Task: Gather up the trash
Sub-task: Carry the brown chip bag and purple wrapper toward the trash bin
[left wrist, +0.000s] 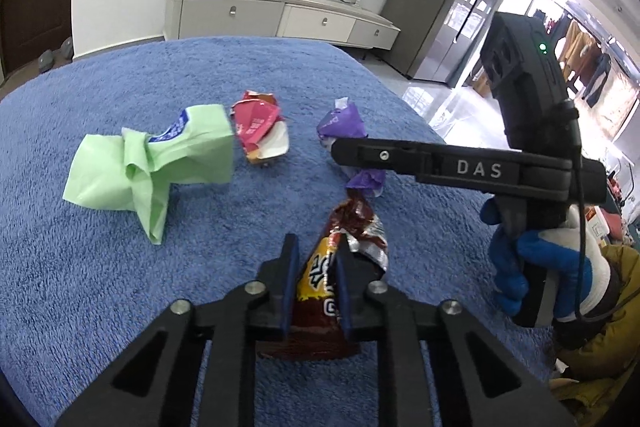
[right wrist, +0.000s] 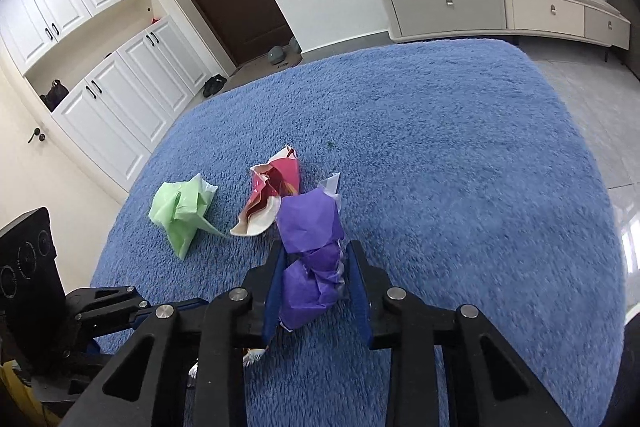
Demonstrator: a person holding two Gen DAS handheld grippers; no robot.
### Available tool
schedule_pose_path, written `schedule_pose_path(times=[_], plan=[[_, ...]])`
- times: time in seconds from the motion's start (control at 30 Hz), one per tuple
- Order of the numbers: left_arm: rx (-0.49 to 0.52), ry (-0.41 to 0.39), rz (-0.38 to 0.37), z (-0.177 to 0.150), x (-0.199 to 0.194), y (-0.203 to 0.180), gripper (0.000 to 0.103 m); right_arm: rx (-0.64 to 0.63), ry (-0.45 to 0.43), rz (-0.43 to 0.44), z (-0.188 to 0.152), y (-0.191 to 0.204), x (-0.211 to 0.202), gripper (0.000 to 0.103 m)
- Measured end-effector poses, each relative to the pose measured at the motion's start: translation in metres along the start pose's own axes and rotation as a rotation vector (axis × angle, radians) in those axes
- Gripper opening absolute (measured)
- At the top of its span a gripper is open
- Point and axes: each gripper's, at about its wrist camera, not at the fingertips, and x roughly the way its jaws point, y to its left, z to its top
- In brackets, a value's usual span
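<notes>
Status, L→R on the blue rug:

- Green wrapper: crumpled, lying loose on the rug, far left. Nothing near it. Not picked.
- Pink/red wrapper: just right of the green one, also loose, untouched. In the right wrist view it sits just beside the purple piece, can't tell if they touch.
- Brown/yellow snack bag: between the pads of the left gripper, jaws closed tight on it, bag pinched mid-body. Foil end sticks out past the tips. Can't tell if it's clear of the rug yet.
- Purple wrapper: right gripper clamped on it, pads pressing both sides, upper half bulging out beyond the fingertips. In the left wrist view the right tool, held by a person's gloved hand, reaches in from the right over that same purple piece.

Progress, as judged: 2 of 4 visible items gripped, 0 visibly binned. No bin or bag in either view, so drop-off spot unknown. Left to do: lift + dump both held pcs, then come back for green and pink. Roughly the first half of the job, prob less.
</notes>
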Motion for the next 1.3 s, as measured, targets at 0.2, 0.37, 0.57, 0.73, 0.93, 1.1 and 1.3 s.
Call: schedule_pose_path(times=[0.2,0.37,0.57,0.73,0.93,1.1,1.3], plan=[[-0.001,-0.015,0.005,-0.006,-0.013,-0.013,0.013,0.016,-0.026,-0.024,-0.012,-0.003,-0.029,0.029],[0.003,-0.035,0.007,-0.012,-0.031,-0.027,0.013,0.039,-0.05,-0.04,-0.029,-0.006,-0.057,0.029],[0.027,-0.075,0.018,-0.017,-0.061,-0.044,0.013,0.063,-0.089,-0.057,-0.053,-0.002,-0.095,0.029],[0.061,-0.127,0.042,-0.028,-0.095,-0.069,0.013,0.069,-0.128,-0.067,-0.069,0.002,-0.128,0.029],[0.119,-0.188,0.088,-0.029,-0.127,-0.098,0.013,0.062,-0.179,-0.075,-0.086,0.013,-0.16,0.029],[0.151,-0.228,0.116,-0.035,-0.151,-0.115,0.013,0.044,-0.216,-0.073,-0.099,0.022,-0.182,0.029],[0.173,-0.249,0.132,-0.039,-0.165,-0.132,0.013,0.034,-0.257,-0.07,-0.11,0.025,-0.204,0.029]])
